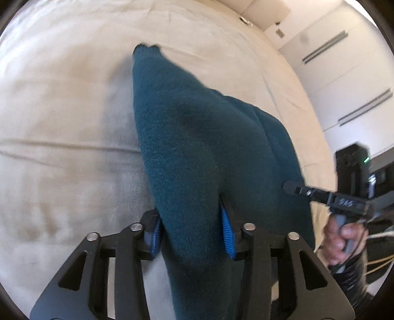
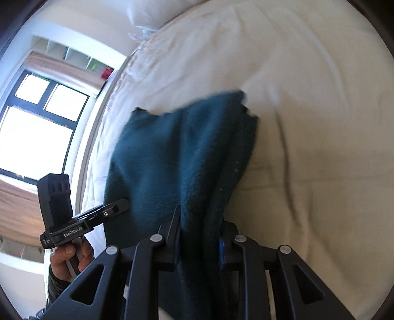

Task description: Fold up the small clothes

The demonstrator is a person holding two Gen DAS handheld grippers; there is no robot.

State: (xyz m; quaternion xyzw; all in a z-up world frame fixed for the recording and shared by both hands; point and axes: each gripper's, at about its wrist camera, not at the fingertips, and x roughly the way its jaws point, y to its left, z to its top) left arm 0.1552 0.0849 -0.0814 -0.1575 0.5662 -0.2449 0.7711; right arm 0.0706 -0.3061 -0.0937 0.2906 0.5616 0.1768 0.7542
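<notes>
The bed [image 1: 61, 123] fills both views, cream cover rumpled, with a white pillow [image 2: 157, 12] at its head end and a window [image 2: 37, 137] beyond its far side. Over the bed I've got the teal knit garment [image 1: 197, 137] lifted, hanging between my two tools; whether its far end brushes the cover I can't tell, the cloth is blurred there. I judge the fold barely begun: the garment is gathered and draped in loose layers, no crisp crease showing, nothing set down neat yet. Laying it flat and doubling it over is all still to do.

Its long axis runs away from both cameras, from the near edge I hold out toward the middle of the bed, far end tapering to a narrow ribbed edge [image 1: 146, 48].

My left claw [image 1: 194, 233] is clamped on the near edge of the knit, blue pads [image 1: 227, 233] pressed into a thick bunch. My right claw [image 2: 199, 241] is likewise closed on the cloth, several layers pinched between its fingers.
</notes>
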